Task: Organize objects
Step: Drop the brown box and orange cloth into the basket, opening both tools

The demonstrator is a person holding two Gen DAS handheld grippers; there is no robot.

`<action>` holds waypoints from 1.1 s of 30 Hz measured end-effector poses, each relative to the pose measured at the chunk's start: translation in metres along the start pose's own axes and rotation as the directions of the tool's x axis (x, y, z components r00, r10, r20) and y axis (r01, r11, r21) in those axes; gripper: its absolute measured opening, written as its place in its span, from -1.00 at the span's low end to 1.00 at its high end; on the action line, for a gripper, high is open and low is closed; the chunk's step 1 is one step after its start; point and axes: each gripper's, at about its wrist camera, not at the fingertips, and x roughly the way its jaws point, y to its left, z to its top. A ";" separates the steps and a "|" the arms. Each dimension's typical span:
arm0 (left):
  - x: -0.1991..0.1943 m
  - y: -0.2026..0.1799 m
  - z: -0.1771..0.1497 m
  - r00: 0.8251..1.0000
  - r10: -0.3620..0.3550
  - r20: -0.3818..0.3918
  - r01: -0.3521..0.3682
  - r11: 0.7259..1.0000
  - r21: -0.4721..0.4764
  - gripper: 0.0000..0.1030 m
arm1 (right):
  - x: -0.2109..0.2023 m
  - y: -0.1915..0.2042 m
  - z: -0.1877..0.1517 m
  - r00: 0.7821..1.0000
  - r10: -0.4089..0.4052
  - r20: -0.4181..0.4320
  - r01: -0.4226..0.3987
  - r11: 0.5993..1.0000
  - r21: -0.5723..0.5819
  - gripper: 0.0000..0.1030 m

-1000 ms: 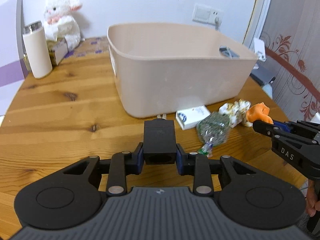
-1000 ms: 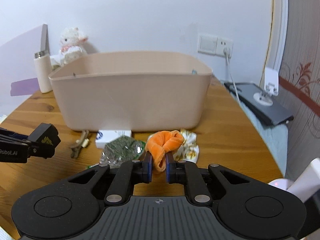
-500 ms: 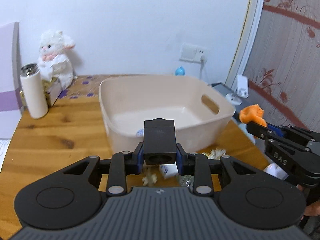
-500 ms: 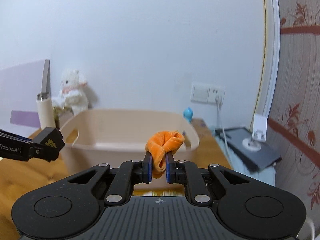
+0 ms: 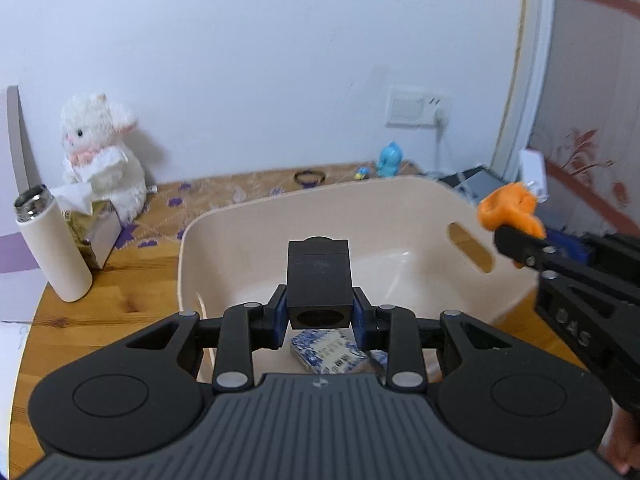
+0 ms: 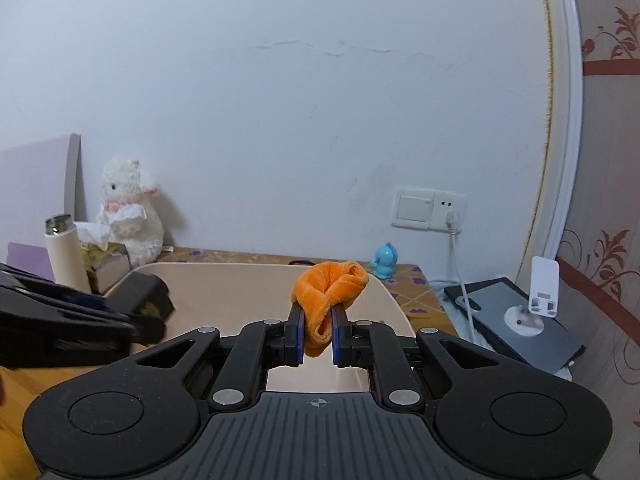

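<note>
My left gripper [image 5: 319,312] is shut on a black box [image 5: 319,280] and holds it above the near side of the beige bin [image 5: 400,196]. A blue-and-white packet [image 5: 328,350] lies in the bin below the box. My right gripper [image 6: 317,334] is shut on an orange cloth [image 6: 328,288], held above the bin [image 6: 248,270]. In the left wrist view the right gripper [image 5: 520,246] and cloth [image 5: 508,210] sit over the bin's right wall. The left gripper with its box [image 6: 140,300] shows at the left of the right wrist view.
A white bottle [image 5: 52,248], tissue box [image 5: 96,224] and white plush toy [image 5: 100,152] stand left of the bin on the wooden table [image 5: 108,308]. A blue figurine [image 5: 390,159] and black ring [image 5: 309,177] sit behind it. A tablet [image 6: 516,320] lies right.
Both grippers have risen from table level with their loads and moved forward over the bin. The items that lay on the table in front of the bin have passed out of view.
</note>
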 end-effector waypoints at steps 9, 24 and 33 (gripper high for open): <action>0.072 -0.007 -0.004 0.986 0.091 -0.139 -0.082 0.994 0.068 -0.35 | 0.054 0.005 -0.007 0.995 0.000 -0.102 -0.003 1.000 -0.027 -0.77; 0.059 -0.001 -0.003 0.983 0.113 -0.147 -0.107 0.993 0.049 0.33 | 0.062 0.003 -0.012 0.984 -0.004 -0.176 -0.001 1.000 -0.026 0.14; 0.003 -0.002 -0.004 0.989 0.138 -0.053 -0.138 0.990 0.010 0.47 | 0.011 -0.004 -0.002 0.995 -0.003 -0.100 0.003 1.000 0.007 0.46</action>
